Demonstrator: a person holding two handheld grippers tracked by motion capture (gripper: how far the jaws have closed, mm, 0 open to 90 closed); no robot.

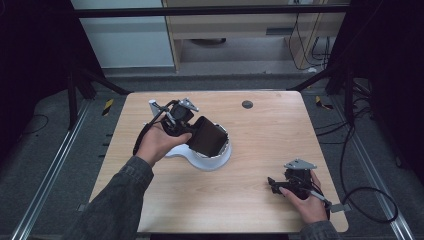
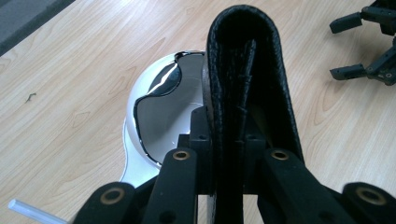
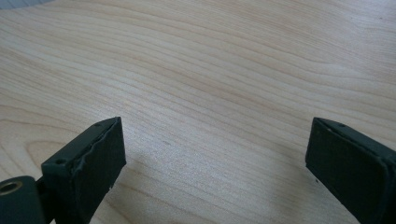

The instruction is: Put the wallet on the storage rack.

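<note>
High view, black pouch (image 1: 206, 136) over white dish (image 1: 212, 159), wooden table (image 1: 260, 135)

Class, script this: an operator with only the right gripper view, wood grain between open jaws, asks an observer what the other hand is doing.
Operator: What is the other hand doing?
Observer: The left gripper is shut on a folded black leather pouch.
Operator: Where is that pouch?
Observer: At the shiny round bowl of a white stand; I cannot tell if it touches.
Operator: Am I near it?
Observer: No, the right gripper sits apart, by the table's near right corner.
</note>
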